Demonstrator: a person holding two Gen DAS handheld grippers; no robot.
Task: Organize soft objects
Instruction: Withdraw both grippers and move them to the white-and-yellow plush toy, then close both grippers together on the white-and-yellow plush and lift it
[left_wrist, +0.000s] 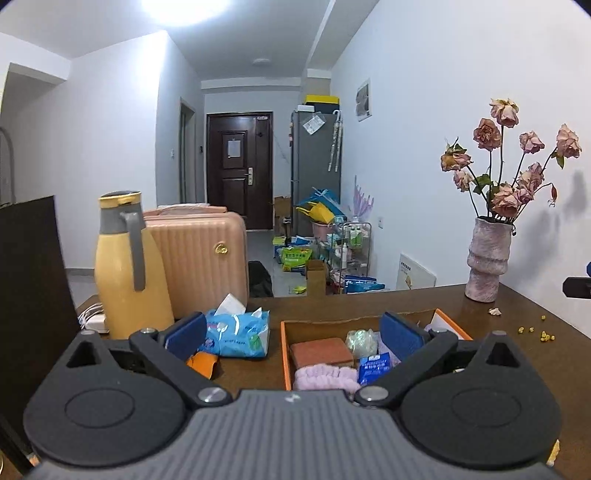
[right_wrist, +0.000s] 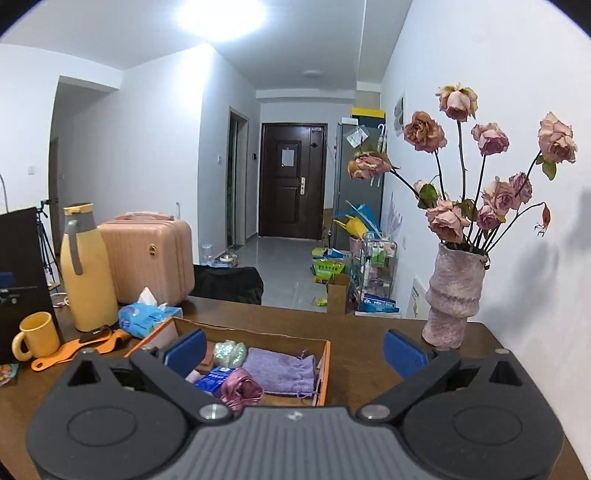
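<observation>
left hand-held gripper (left_wrist: 293, 334) spread, empty — right hand-held gripper (right_wrist: 293, 349) likewise | purple pouch (right_wrist: 280, 371) lies flat

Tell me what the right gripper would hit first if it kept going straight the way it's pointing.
The right gripper stands open, aimed slightly downward over the orange box's right wall. It would likely meet the bare wooden table just beyond; depth is unclear.
</observation>
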